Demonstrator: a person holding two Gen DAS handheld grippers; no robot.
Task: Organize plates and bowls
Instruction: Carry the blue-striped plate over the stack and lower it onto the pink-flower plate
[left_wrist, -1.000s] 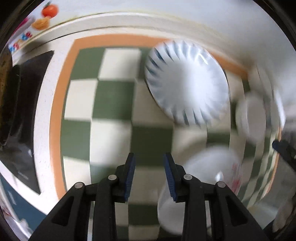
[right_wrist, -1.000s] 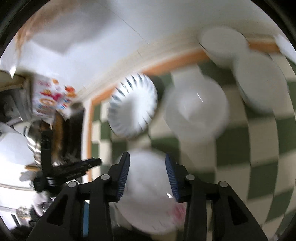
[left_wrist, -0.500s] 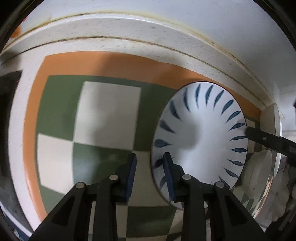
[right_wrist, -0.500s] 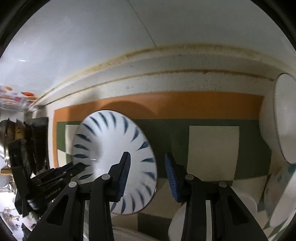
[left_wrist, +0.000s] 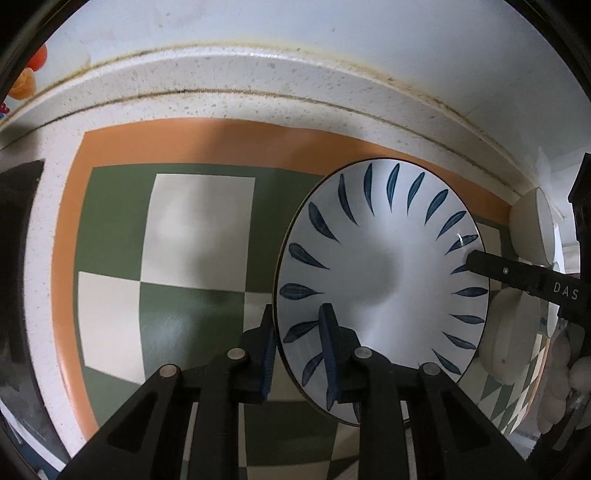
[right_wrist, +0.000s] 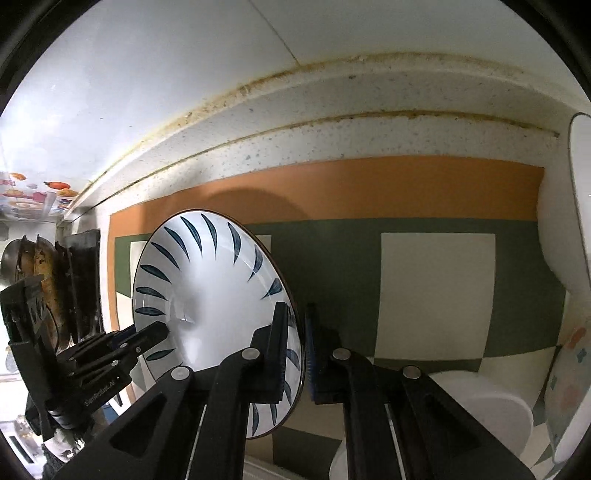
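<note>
White plate (left_wrist: 384, 273) with dark blue leaf-shaped strokes fanned all round its rim and a thin dark line along the very edge; plain white, glossy centre with a soft grey shadow. Shallow, round, no chips visible. Lying on the green-and-cream checked mat (left_wrist: 192, 258) with its orange border, near the back edge of the speckled table (left_wrist: 258, 81), close under the white wall.

Left gripper (left_wrist: 297, 354) at the plate's near-left rim, jaws closing, one blue-padded finger under or outside the rim and the other over the painted strokes; rim between them, firm contact not plain to see. Right gripper (right_wrist: 295, 350) at the opposite rim, jaws clamped together on the edge of the plate (right_wrist: 210, 306), which looks tilted up on that side.

White bowls (left_wrist: 532, 229) just beside the plate toward the right end of the mat, another pale bowl (right_wrist: 491, 417) at the lower right of the right wrist view. Dark pans (right_wrist: 55, 288) standing beyond the mat's left end.
</note>
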